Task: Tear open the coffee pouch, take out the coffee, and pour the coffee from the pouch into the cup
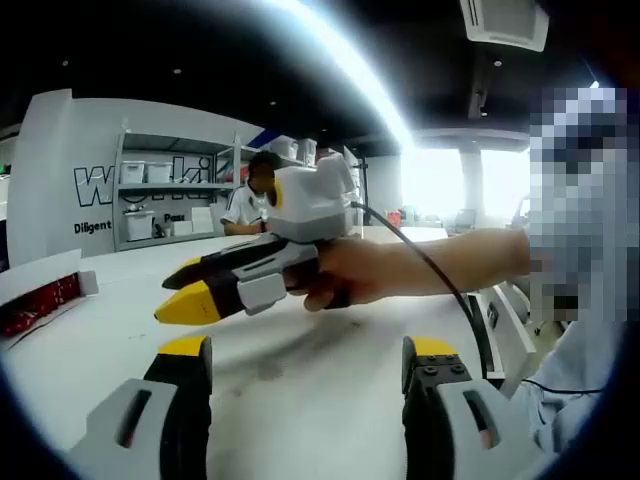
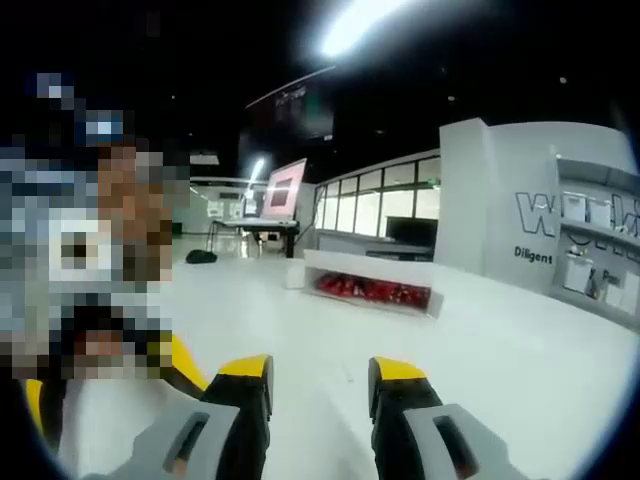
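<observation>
In the left gripper view, the left gripper (image 1: 308, 362) is rising from the bottom edge with its two yellow-tipped jaws standing wide apart, nothing between them, hovering above the white table (image 1: 300, 400). Just beyond it, the right gripper (image 1: 195, 292) is coming in from the right, held in a person's hand (image 1: 345, 275); its yellow-tipped jaws are lying close together, pointing left, and gripping nothing that can be seen. A black cable (image 1: 440, 275) is trailing from it back along the person's forearm. Farther out, at the left edge of the table, a shallow white box (image 1: 40, 290) with red contents is lying well apart from both grippers. Behind the table a seated person (image 1: 250, 200) is facing shelving (image 1: 170, 190) stacked with white bins.

In the right gripper view, the right gripper (image 2: 320, 385) is showing its two jaws with a modest gap between the yellow tips, empty, over the same white table (image 2: 480, 380). Ahead of them, across the table, the white box (image 2: 370, 283) with red packets inside is sitting near the far edge. The coffee pouch and cup cannot be made out.
</observation>
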### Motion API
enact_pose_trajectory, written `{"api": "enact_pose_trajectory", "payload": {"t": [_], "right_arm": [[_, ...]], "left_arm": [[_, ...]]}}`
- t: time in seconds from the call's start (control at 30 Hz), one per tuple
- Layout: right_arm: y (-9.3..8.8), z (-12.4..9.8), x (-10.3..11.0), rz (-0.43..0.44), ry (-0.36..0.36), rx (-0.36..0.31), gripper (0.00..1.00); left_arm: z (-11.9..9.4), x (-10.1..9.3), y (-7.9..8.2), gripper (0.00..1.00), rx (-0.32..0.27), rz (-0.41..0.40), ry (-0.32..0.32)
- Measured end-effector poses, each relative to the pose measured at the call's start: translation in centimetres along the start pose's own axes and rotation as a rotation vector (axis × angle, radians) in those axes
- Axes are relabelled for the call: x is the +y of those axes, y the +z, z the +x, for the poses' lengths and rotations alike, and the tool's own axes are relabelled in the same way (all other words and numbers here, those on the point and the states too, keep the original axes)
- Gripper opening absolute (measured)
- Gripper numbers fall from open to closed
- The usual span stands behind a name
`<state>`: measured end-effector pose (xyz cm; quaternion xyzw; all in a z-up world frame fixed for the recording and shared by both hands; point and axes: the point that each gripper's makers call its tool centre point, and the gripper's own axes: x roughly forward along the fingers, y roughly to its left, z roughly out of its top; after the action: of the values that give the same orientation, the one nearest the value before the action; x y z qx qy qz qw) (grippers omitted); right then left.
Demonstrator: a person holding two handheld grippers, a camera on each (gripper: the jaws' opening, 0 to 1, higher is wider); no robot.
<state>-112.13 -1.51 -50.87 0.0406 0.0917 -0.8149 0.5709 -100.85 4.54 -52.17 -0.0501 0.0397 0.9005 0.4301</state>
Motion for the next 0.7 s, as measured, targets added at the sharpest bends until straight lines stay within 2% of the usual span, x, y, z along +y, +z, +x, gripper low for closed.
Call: {"api": "enact_pose_trajectory", "payload": {"t": [0.7], "right_arm": [[-0.28, 0.50, 0.37, 0.001, 0.002, 0.008, 0.38]], "left_arm": [[0.00, -0.01, 0.03, 0.79, 0.000, 0.001, 0.000]]}}
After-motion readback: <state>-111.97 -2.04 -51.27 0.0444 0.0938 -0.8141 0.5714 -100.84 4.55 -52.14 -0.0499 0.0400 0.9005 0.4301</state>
